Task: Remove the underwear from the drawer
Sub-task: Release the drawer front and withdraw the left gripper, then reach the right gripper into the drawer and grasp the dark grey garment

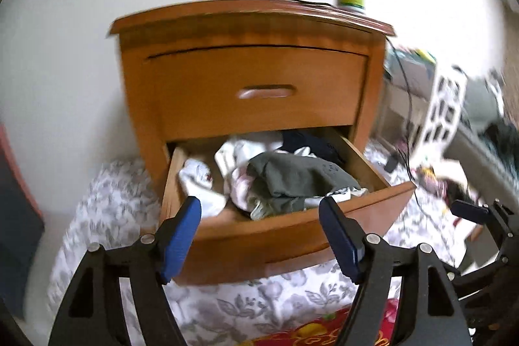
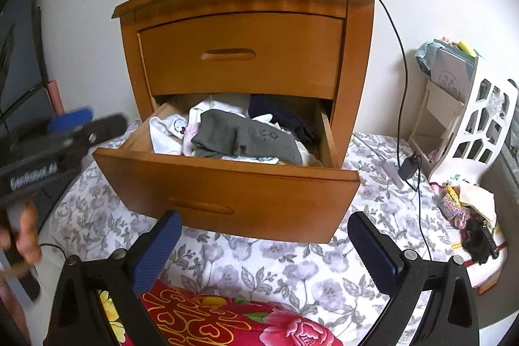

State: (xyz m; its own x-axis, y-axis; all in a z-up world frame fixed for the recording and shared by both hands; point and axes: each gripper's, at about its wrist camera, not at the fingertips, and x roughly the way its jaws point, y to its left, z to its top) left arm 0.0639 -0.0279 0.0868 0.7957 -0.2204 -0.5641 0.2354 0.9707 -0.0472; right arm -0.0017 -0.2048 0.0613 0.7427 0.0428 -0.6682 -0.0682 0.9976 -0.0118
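In the open drawer [image 2: 227, 180], underwear [image 2: 246, 138] lies untouched. Both hand-held grippers, left [image 1: 259, 209] and right [image 2: 264, 226], stand wide, empty. Next: lower one onto the pile.

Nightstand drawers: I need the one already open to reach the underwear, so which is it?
The lower drawer: it is pulled out, with clothes showing inside. The upper drawer sits shut, flush in the nightstand.

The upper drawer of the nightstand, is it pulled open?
No, the upper drawer sits flush and shut; only the lower drawer is pulled out.
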